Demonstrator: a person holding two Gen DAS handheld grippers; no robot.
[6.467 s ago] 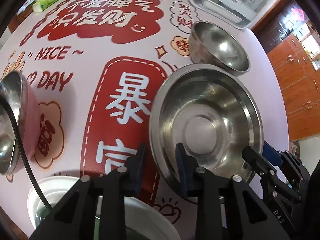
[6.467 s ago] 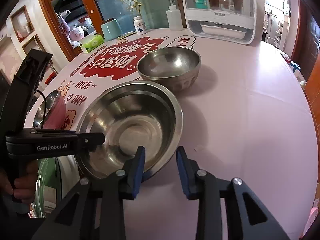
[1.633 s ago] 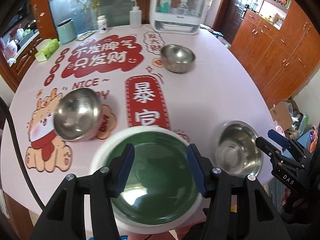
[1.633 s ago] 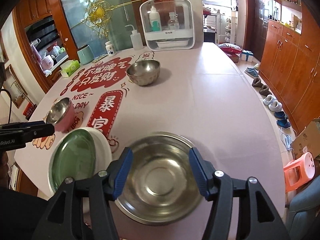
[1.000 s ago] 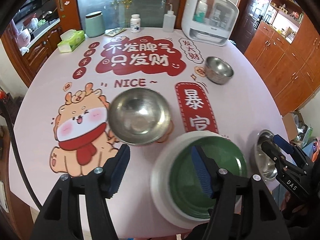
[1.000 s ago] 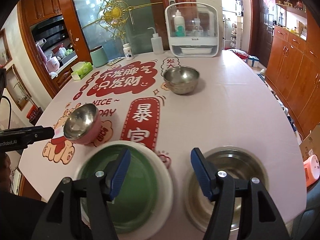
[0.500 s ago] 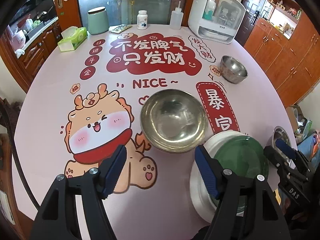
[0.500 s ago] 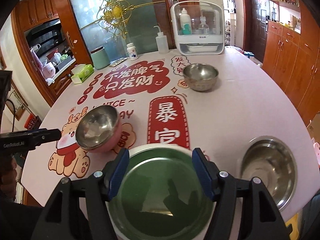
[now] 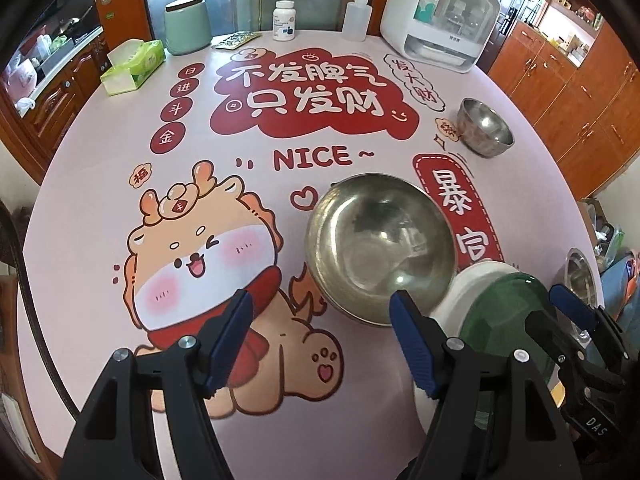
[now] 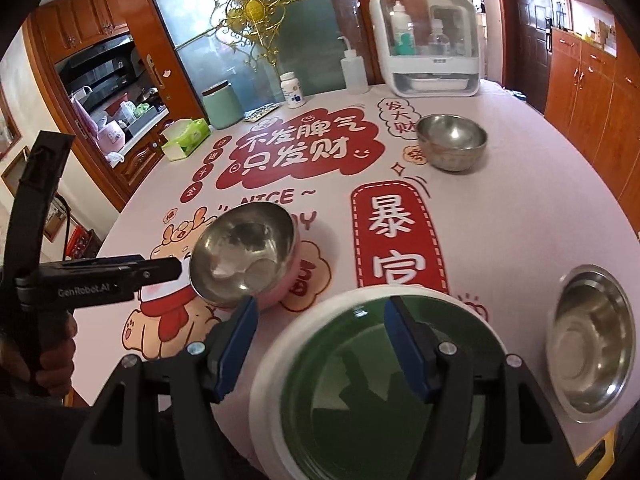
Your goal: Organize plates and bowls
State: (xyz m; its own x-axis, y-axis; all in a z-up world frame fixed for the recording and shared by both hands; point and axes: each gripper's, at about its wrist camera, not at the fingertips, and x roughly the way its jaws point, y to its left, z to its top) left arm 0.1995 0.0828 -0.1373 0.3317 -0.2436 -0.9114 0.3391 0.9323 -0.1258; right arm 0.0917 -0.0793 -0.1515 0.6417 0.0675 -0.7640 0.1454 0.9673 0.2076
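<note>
My left gripper (image 9: 320,338) hangs with jaws apart and empty; the pink-sided steel bowl (image 9: 380,248) sits just beyond its right finger, mid-frame. My right gripper (image 10: 320,338), also spread and holding nothing, hovers over the green plate (image 10: 380,392) at lower centre. Risk — both tools crowd neighbouring dishes, so a finger could clip the bowl's rim and skid it across the smooth tablecloth (image 9: 100,184).

Plate (image 10: 360,380) at near edge of bench (image 10: 520,208), on larger dish (image 10: 272,360). Bowl (image 10: 244,256) just left and slightly farther. Wide bowl (image 10: 592,344) right of plate, near right edge. Small bowl (image 10: 452,140) far right. Along far edge, left to right: tissue box (image 10: 186,138), canister (image 10: 222,106), pill bottle (image 10: 292,90), squeeze bottle (image 10: 354,70), dish cabinet (image 10: 428,40).
</note>
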